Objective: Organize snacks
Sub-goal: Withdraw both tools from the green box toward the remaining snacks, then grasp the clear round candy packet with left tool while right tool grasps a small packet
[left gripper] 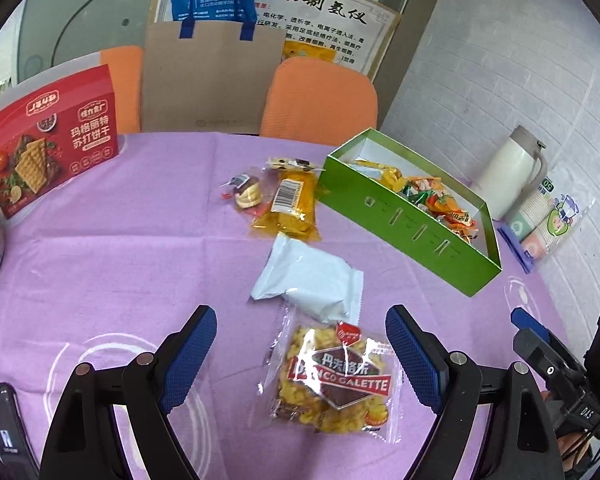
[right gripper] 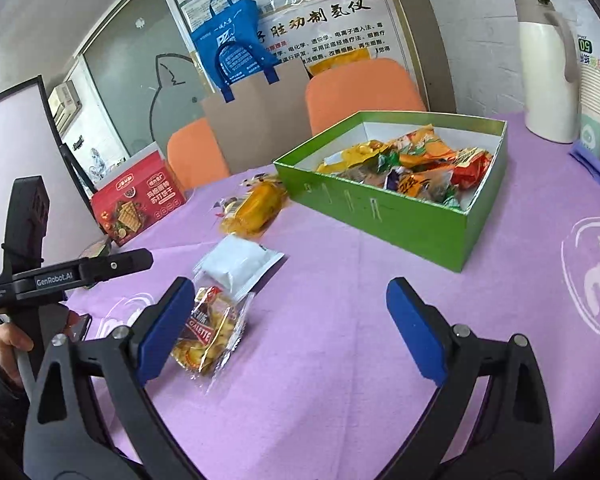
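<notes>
A clear galette packet point(left gripper: 334, 380) lies on the purple tablecloth point(left gripper: 112, 272) between the blue pads of my left gripper point(left gripper: 300, 352), which is open and above it. Just beyond lies a white packet point(left gripper: 310, 280), then a yellow packet point(left gripper: 290, 206) and a small biscuit packet point(left gripper: 246, 194). A green box point(left gripper: 412, 220) holding several wrapped snacks stands at the right. My right gripper point(right gripper: 288, 328) is open over bare cloth, with the galette packet point(right gripper: 210, 332) by its left finger, the white packet point(right gripper: 240, 262) beyond, and the green box point(right gripper: 388, 208) ahead.
A red cracker box point(left gripper: 48, 144) stands at the back left. A white flask point(left gripper: 512, 168) and a sleeve of paper cups point(left gripper: 544, 220) stand at the right by the wall. Orange chairs point(left gripper: 320, 100) and a cardboard sheet point(left gripper: 208, 80) rise behind the table. A phone point(left gripper: 8, 420) lies near left.
</notes>
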`<action>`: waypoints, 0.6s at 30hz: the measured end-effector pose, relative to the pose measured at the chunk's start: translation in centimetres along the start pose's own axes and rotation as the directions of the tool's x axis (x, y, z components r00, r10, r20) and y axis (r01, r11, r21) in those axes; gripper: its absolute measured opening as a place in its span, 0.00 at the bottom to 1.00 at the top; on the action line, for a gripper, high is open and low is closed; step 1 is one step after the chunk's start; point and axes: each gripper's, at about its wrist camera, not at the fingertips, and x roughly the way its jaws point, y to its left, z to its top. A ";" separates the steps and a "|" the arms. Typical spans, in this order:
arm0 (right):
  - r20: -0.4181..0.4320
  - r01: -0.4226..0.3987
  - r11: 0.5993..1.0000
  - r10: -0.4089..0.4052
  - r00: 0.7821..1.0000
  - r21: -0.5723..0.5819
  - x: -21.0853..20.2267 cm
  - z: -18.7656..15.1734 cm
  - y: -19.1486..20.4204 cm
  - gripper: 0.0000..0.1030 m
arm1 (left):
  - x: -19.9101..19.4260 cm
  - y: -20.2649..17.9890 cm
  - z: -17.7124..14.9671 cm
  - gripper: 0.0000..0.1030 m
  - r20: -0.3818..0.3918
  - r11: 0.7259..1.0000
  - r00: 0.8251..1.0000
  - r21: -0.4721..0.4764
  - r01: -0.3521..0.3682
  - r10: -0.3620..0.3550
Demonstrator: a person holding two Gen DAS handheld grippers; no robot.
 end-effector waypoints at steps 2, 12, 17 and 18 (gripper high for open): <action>-0.017 -0.012 1.000 0.012 1.000 0.007 0.4 -0.5 0.4 0.94 | 0.0 0.8 -0.3 0.86 -0.004 1.000 1.000 -0.016 -0.001 0.001; -0.045 -0.018 0.998 0.015 0.999 -0.054 3.1 0.7 2.5 0.94 | 0.3 4.5 2.7 0.86 0.077 0.991 0.997 -0.136 0.003 0.008; -0.071 -0.015 0.992 0.006 0.997 -0.125 5.4 2.9 3.4 0.86 | 3.1 6.2 6.4 0.86 0.123 0.980 0.992 -0.199 -0.014 0.039; -0.079 -0.016 0.989 0.004 0.997 -0.148 6.0 3.6 3.6 0.85 | 4.0 6.4 7.1 0.86 0.121 0.979 0.991 -0.204 -0.028 0.054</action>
